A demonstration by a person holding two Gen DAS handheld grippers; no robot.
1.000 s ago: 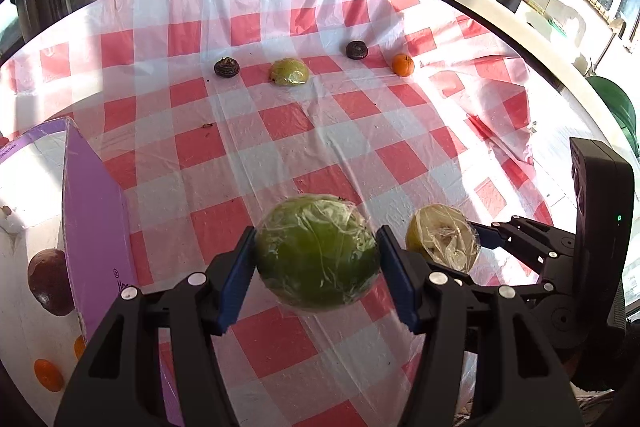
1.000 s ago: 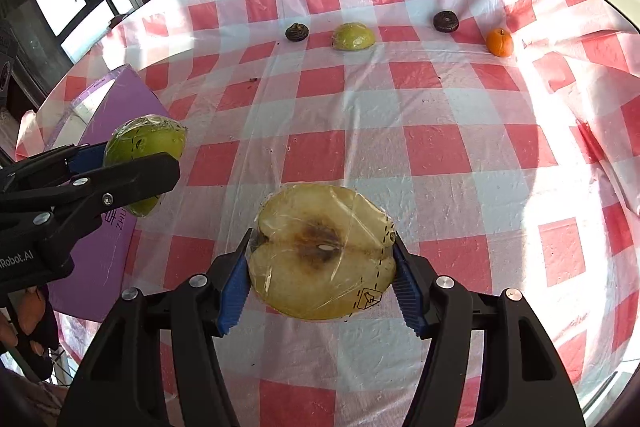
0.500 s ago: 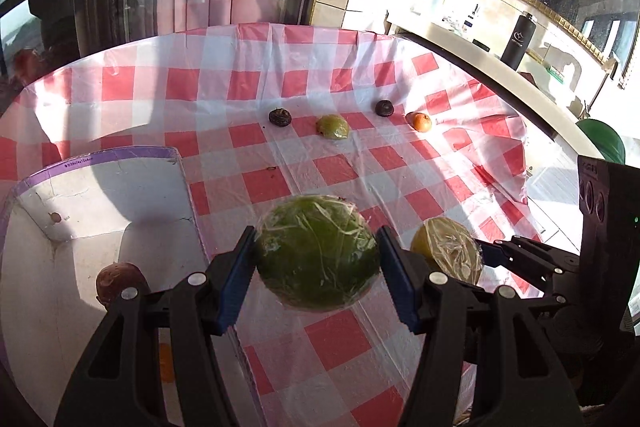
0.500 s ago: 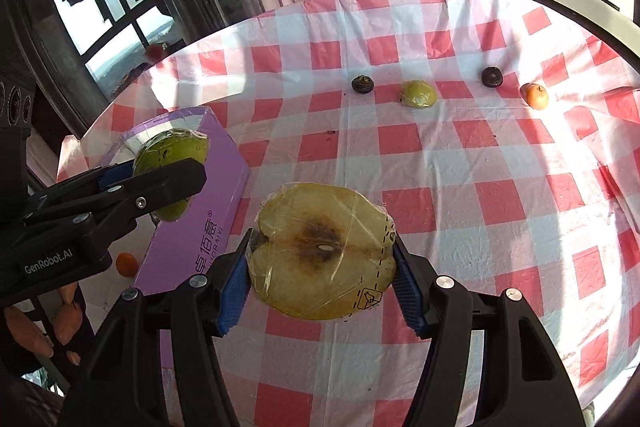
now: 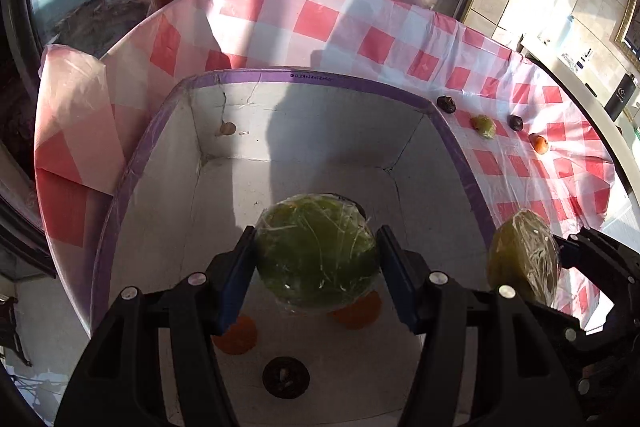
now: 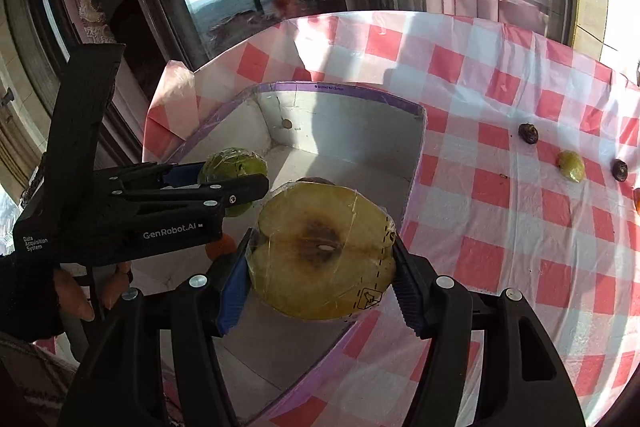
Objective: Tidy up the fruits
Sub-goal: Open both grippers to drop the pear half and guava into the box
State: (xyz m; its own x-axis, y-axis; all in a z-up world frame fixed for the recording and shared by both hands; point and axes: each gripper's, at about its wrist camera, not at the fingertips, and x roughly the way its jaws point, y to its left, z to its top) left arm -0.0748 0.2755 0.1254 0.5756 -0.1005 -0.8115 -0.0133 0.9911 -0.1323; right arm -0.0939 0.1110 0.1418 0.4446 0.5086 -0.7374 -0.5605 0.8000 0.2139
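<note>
Green and shiny with plastic wrap, a round apple half (image 5: 316, 251) sits squeezed between the blue pads of the left gripper (image 5: 316, 267). The two fingers are closed snug on its sides. It hangs over the inside of a white box (image 5: 304, 131) with a purple rim. On the box floor below lie two small orange fruits (image 5: 236, 337) and one dark round fruit (image 5: 285, 377).

The right gripper (image 6: 322, 267) holds the other apple half (image 6: 322, 251), also wrapped in plastic. Its cut face looks at the camera, yellow with a brown middle and a seed. The fingers are shut tight on both edges of it. This half hangs over the near right wall of the box, just beside the left gripper.

The box stands on a red and white checked cloth (image 6: 500, 227). Far off on the cloth, four little fruits sit in a row: a dark one (image 6: 528, 133), a small green one (image 6: 571, 166), another dark one (image 6: 619, 170), and a little orange one (image 5: 540, 143) at the end.
</note>
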